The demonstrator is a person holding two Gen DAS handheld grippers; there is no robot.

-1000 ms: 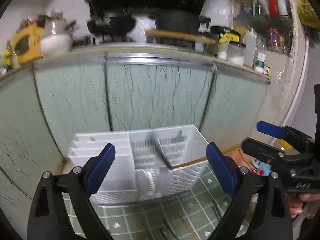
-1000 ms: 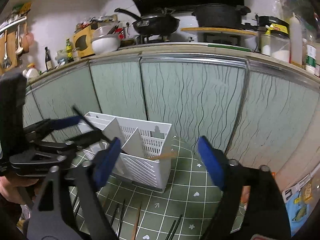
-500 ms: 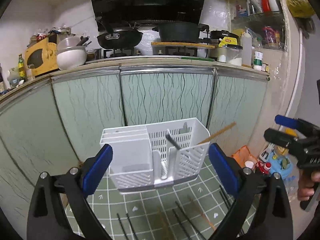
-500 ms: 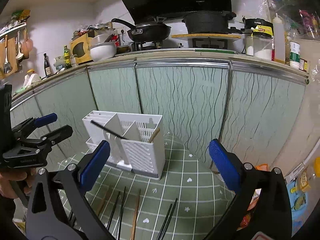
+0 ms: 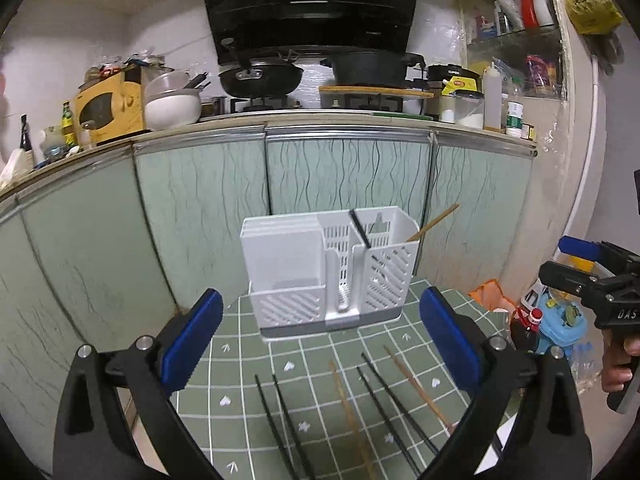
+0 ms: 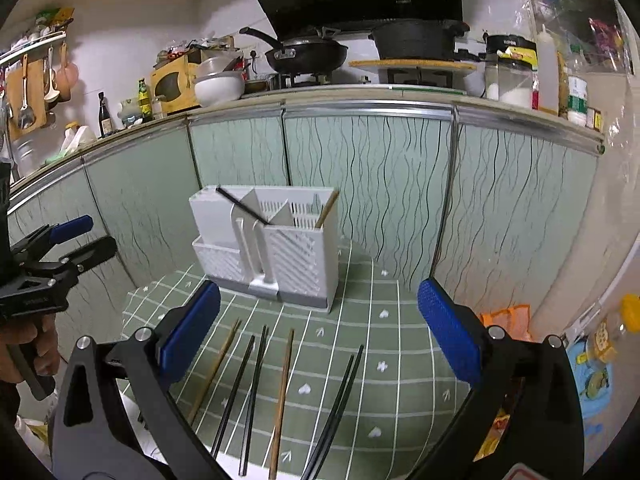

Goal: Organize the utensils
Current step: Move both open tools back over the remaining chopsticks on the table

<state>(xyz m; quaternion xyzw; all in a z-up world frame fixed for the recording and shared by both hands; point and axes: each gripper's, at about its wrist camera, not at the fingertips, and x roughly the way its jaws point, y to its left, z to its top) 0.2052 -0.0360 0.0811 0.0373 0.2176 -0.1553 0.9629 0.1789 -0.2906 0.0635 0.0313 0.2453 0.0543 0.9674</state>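
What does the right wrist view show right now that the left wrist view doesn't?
Only the right wrist view shows the hanging ladles on the wall and the left hand-held gripper, open.

Only the left wrist view shows the yellow bag, the red-capped bottle and the right hand-held gripper, open.

Both show the white utensil holder with one black and one wooden chopstick in it, and loose chopsticks on the green mat.

Far counter holds a black wok point(image 5: 260, 78) and a black pot point(image 5: 370, 68) on the stove under a black range hood point(image 5: 310, 2), with a white bowl point(image 5: 172, 106) and a yellow appliance point(image 5: 106, 106) to the left. Right end of the counter: a jar of white powder point(image 6: 514, 82) and a squeeze bottle point(image 6: 547, 76). Pale green wavy-line cabinet doors point(image 6: 368, 172) run below; a green grid-pattern mat point(image 6: 384, 344) covers the near surface, and ladles point(image 6: 36, 88) hang far left.
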